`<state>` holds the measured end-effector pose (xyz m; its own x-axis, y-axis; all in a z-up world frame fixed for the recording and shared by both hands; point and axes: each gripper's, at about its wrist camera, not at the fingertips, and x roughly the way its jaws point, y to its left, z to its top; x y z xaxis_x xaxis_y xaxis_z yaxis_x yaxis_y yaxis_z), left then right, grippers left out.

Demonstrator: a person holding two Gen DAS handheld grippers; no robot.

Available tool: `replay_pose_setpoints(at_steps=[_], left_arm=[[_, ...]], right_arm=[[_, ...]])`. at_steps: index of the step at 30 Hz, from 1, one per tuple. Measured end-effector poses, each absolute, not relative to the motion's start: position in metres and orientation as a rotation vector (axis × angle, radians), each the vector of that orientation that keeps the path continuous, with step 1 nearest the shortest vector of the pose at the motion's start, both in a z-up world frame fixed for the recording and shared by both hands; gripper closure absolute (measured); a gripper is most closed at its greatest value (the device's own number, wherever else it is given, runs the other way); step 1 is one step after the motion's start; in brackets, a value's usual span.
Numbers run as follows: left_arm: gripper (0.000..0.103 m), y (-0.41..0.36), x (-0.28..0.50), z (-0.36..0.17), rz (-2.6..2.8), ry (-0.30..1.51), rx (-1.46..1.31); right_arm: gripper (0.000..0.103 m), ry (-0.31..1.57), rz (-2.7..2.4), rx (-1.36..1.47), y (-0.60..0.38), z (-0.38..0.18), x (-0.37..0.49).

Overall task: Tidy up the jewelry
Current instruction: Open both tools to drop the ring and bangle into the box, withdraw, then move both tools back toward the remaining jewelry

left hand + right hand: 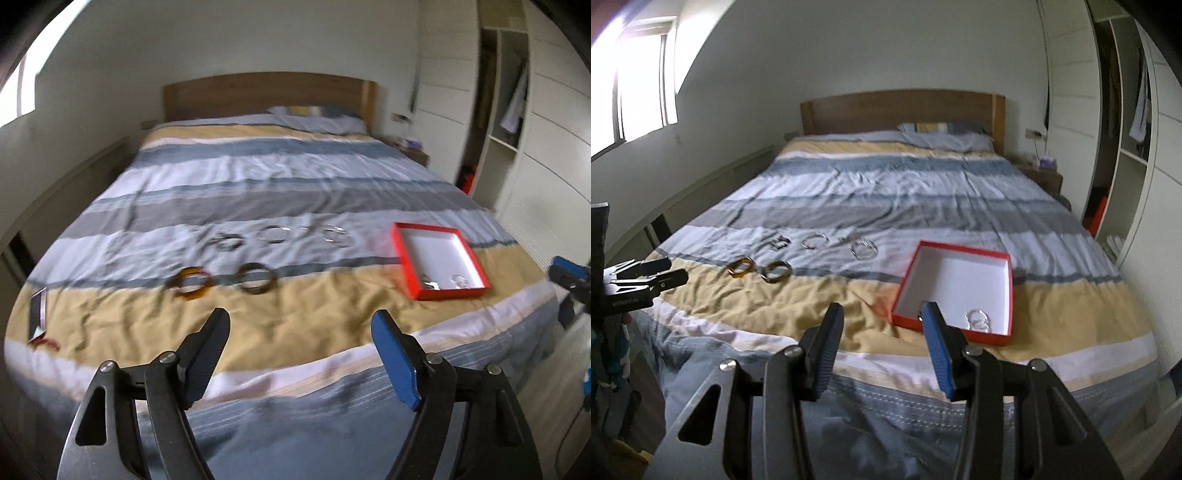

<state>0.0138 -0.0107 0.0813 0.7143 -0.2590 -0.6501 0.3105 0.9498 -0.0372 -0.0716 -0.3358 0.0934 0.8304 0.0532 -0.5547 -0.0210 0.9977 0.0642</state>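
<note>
Several bangles lie on the striped bedspread: an amber one (191,283) (741,267), a dark brown one (257,282) (776,272), and silver ones behind them (338,235) (864,249). A red box (441,260) (955,291) with a white inside holds a few silver pieces (978,319) at its near end. My left gripper (301,325) is open and empty above the bed's foot edge. My right gripper (882,317) is open and empty, just short of the box's near left corner.
A dark card with a red item (38,317) lies at the bed's left corner. A wooden headboard (901,110) and pillow are at the far end. A wardrobe with open shelves (1123,147) stands on the right.
</note>
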Motion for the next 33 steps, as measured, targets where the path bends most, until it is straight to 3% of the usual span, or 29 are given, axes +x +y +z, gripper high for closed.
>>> replay_pose_setpoints(at_steps=[9,17,33], left_arm=[[0.02,0.075,-0.022,0.111,-0.133,0.568,-0.007],[0.015,0.108,-0.029,0.121,-0.105,0.554,-0.021],[0.012,0.138,0.007,0.068,-0.042,0.652,-0.041]], right_arm=[[0.06,0.502,0.066,0.044,-0.316,0.125,-0.102],[0.06,0.473,0.073,0.053,-0.308,0.135,-0.113],[0.06,0.547,0.088,0.042,-0.29,0.118,-0.063]])
